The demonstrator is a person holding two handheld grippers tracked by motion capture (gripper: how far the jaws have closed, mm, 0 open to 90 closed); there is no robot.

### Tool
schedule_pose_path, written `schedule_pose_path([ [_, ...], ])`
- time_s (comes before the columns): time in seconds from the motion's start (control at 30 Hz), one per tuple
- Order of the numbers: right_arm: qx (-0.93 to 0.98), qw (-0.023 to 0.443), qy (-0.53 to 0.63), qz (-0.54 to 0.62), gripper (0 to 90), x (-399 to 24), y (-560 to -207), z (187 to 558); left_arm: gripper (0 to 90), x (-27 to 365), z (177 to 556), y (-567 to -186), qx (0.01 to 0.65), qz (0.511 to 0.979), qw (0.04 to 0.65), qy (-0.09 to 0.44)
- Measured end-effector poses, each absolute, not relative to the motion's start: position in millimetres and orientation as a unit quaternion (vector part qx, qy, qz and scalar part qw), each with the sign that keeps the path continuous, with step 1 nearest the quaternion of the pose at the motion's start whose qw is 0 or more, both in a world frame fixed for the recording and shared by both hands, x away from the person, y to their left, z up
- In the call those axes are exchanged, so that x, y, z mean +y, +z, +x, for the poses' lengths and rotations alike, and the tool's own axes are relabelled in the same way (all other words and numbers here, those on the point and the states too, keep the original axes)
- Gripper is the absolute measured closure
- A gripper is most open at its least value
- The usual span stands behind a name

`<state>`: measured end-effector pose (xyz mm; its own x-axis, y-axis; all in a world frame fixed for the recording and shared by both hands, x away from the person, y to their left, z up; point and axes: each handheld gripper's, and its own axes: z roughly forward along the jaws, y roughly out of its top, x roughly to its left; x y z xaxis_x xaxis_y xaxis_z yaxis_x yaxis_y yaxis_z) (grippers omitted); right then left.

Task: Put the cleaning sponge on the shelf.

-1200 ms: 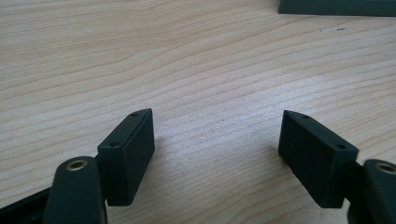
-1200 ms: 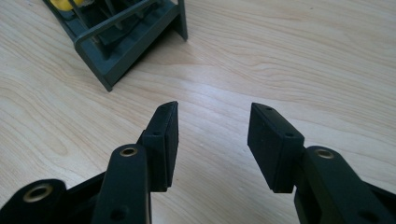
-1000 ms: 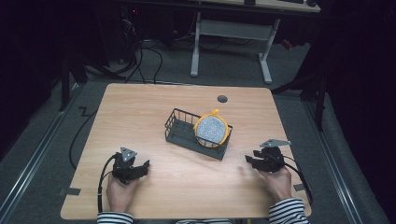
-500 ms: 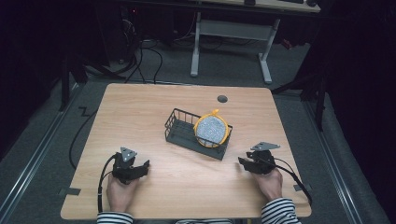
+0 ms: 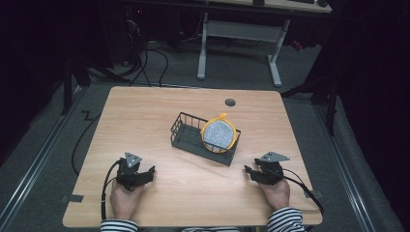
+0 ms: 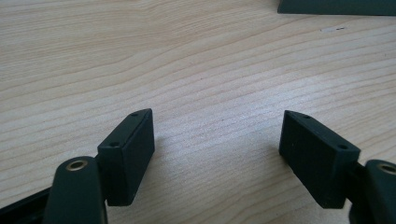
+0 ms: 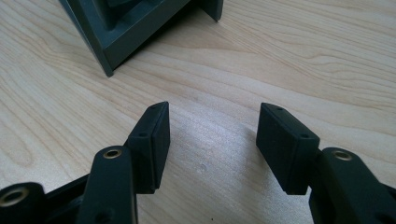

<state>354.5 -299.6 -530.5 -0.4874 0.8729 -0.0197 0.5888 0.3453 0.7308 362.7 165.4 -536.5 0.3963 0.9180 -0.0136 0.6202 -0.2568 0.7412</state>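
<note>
Wire basket (image 5: 203,137) sits mid-table, a yellow-rimmed sieve (image 5: 219,135) propped inside; right gripper (image 5: 252,173) has just been opening, nothing between its jaws, left gripper (image 5: 146,175) gapes empty. Next: reach forward for the sieve.

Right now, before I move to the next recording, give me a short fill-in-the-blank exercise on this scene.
1. The round grey disc with the orange rim leans inside the dark wire ____.
2. The basket stands on a table made of light ____.
3. Nothing is between the jaws of the left gripper or the right gripper; both are ____.
4. The person's sleeves have a ____ pattern.

Missing words: basket; wood; open; striped
</note>
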Motion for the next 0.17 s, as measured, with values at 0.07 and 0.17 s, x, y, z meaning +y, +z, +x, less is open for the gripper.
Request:
schedule_pose_path([
  [0.07,0.793,0.209,0.339,0.460,44.1,-299.5,-530.5,354.4,27.0,165.5,362.7,-536.4,0.504,0.762,0.342,0.218],
  [0.17,0.793,0.209,0.339,0.461,44.1,-299.5,-530.5,354.4,27.1,165.5,362.7,-536.5,0.504,0.762,0.342,0.217],
])
